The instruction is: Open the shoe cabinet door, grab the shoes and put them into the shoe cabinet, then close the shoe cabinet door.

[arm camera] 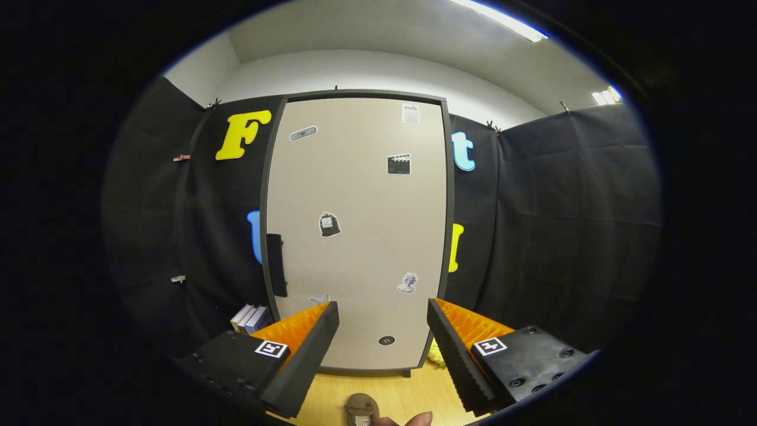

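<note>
1 cabinet (355,231), 6 stickers, 3 books (251,318).

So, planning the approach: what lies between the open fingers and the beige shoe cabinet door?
Nothing: the gripper is open, with bare wooden floor up to the closed door.

Black cloth walls (568,225) enclose the booth on the left, right and far sides, clipped along their top edge. Above them rise white room walls (378,74) and a ceiling with a bright strip light (502,21). The near floor (390,393) is pale wood.
</note>
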A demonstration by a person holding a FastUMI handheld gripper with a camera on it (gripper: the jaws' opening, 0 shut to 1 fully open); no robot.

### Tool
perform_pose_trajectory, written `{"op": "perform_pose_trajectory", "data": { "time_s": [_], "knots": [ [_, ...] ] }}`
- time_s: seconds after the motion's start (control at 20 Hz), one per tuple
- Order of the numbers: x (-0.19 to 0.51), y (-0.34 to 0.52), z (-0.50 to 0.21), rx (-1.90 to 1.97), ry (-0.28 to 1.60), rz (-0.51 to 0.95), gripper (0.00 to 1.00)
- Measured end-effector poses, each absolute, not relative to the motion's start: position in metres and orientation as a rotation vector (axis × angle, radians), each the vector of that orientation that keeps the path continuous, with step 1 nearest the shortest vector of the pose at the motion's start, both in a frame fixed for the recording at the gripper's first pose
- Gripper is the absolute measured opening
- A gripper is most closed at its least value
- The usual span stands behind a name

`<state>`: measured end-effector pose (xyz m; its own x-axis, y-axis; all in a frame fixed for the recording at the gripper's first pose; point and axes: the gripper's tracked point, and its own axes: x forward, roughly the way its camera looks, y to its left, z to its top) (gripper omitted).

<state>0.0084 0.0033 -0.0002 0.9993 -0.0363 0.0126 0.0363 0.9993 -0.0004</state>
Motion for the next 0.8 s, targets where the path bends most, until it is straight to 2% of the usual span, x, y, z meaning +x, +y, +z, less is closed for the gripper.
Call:
{"op": "perform_pose_trajectory", "data": {
  "time_s": [0.4, 0.8],
  "knots": [
    [0.028, 0.060, 0.014, 0.046, -0.032, 0.031, 0.98],
    [0.085, 0.147, 0.009, 0.072, -0.026, 0.125, 0.98]
  ]
}}
